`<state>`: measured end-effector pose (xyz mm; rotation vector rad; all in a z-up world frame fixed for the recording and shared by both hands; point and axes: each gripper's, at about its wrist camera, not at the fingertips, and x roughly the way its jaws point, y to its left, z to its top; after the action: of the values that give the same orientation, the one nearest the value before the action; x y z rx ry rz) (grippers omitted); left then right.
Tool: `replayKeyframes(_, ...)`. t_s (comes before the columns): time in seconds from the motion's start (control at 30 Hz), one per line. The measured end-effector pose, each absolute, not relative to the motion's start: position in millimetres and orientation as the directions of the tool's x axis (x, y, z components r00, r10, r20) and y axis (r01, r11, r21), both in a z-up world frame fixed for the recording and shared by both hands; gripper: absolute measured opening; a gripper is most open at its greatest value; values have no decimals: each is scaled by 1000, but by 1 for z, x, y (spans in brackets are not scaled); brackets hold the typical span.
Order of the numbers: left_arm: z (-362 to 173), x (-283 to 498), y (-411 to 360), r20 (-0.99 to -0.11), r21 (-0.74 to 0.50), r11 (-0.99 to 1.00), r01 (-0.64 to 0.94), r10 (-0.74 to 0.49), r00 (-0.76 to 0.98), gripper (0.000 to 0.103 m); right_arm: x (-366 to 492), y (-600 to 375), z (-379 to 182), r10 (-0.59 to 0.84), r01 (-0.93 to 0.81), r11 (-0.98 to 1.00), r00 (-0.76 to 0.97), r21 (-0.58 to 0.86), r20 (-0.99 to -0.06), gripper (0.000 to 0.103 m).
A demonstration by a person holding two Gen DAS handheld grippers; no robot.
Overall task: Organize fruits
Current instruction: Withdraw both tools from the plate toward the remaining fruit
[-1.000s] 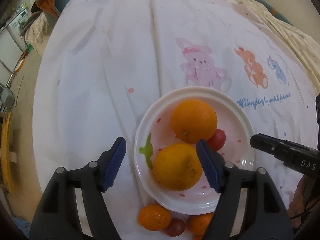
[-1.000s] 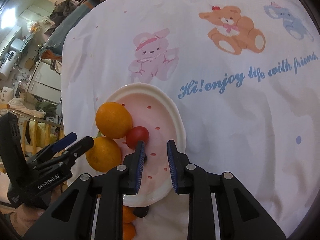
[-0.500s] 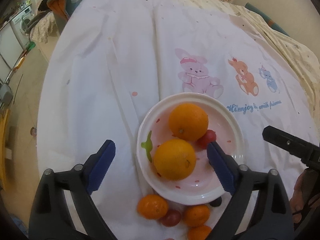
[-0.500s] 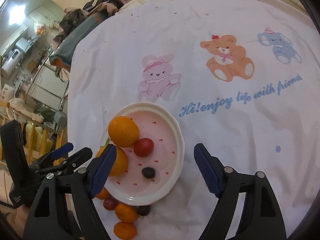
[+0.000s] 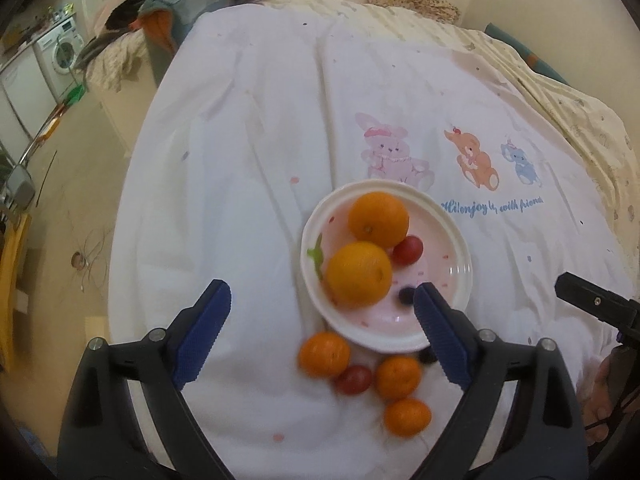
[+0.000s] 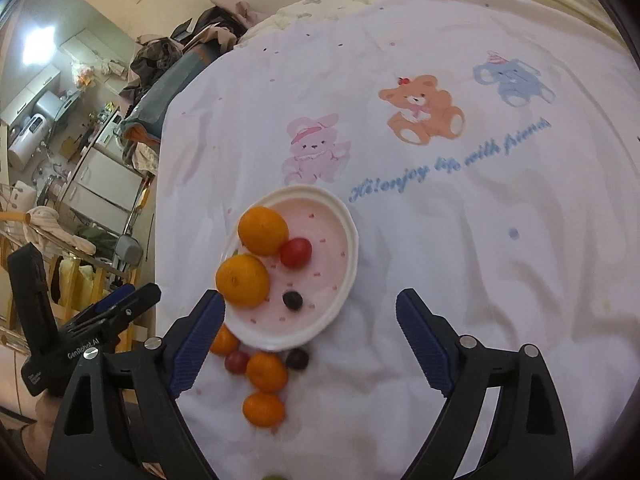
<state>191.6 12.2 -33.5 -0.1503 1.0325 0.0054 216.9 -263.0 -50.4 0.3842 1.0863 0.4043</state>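
Left gripper (image 5: 322, 322): jaws spread wide, grasping nothing. Right gripper (image 6: 310, 334): jaws spread wide too, empty.

White plate (image 5: 452, 240) with pink flecks lies on a white bedsheet (image 5: 240, 152) printed with a pink bunny (image 5: 390, 156), an orange bear and a blue elephant. In the left wrist view the plate sits ahead of the jaws, nearer the right-hand jaw, whose blue pad overlaps its near rim.

On the plate: two large oranges, far orange (image 5: 378, 219) and near orange (image 5: 359, 274), close together, contact not clear. Red cherry tomato (image 5: 407, 250) beside both, toward the right-hand jaw. Dark grape (image 5: 406, 295) just ahead of that jaw's tip.

Off the plate, on the sheet, between and below the jaw tips: three mandarins (image 5: 324, 354) (image 5: 398, 372) (image 5: 408, 417), a second red tomato (image 5: 353, 374) between the first two, and a dark grape (image 6: 297, 359) at the plate's near rim.

In the right wrist view the plate lies ahead, toward the left-hand jaw; that jaw's tip overlaps the near orange.
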Motion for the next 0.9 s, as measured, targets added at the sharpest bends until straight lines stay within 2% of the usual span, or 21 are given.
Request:
replayKeyframes(0.37,-32,150,23,-858,-151,983,-107,-76,508,91,179,-279,-51,490,-76,857,427,510,-760,91)
replayKeyframes(0.9,-49,136,19,-879,-161,977,-137,-78,470,91,160,-265,-69,462,-43,873,392,486,-796,91)
